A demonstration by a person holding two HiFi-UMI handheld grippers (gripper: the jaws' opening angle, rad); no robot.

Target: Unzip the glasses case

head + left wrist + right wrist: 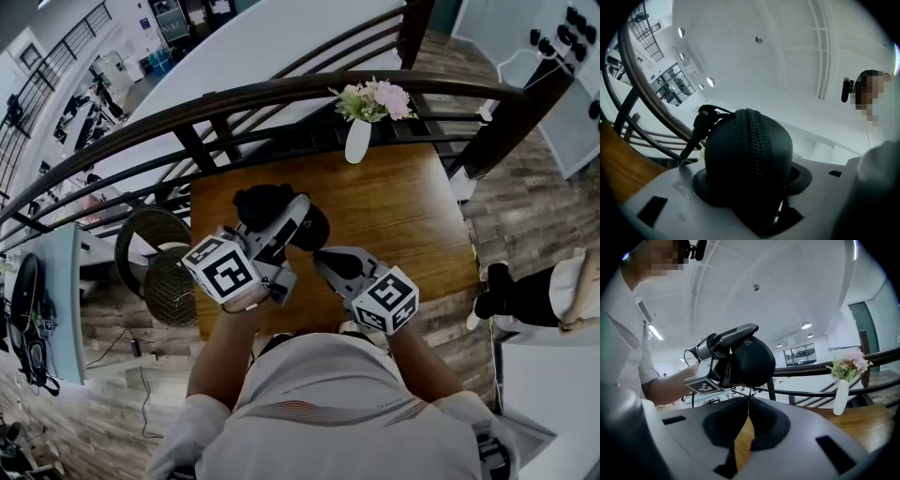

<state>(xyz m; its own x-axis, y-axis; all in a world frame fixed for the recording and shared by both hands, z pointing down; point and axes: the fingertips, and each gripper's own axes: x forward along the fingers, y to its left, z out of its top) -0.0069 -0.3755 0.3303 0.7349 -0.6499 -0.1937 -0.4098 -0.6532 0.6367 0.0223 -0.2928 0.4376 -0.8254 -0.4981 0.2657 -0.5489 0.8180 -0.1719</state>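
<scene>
The black glasses case [314, 230] is held up above the wooden table [403, 216]. My left gripper [291, 214] is shut on it, one pad on each side. In the left gripper view the case [747, 154] fills the space between the jaws, with its zipper [751, 136] running over the top towards the camera. My right gripper [321, 257] sits just below the case's near end. In the right gripper view its jaws [749, 402] meet tip to tip on a thin zipper pull [749, 393] that hangs from the case [752, 362].
A white vase of pink flowers [358, 139] stands at the table's far edge, in front of a dark curved railing [281, 94]. Two round wicker seats [155, 244] are to the table's left. The vase [841, 397] also shows at the right in the right gripper view.
</scene>
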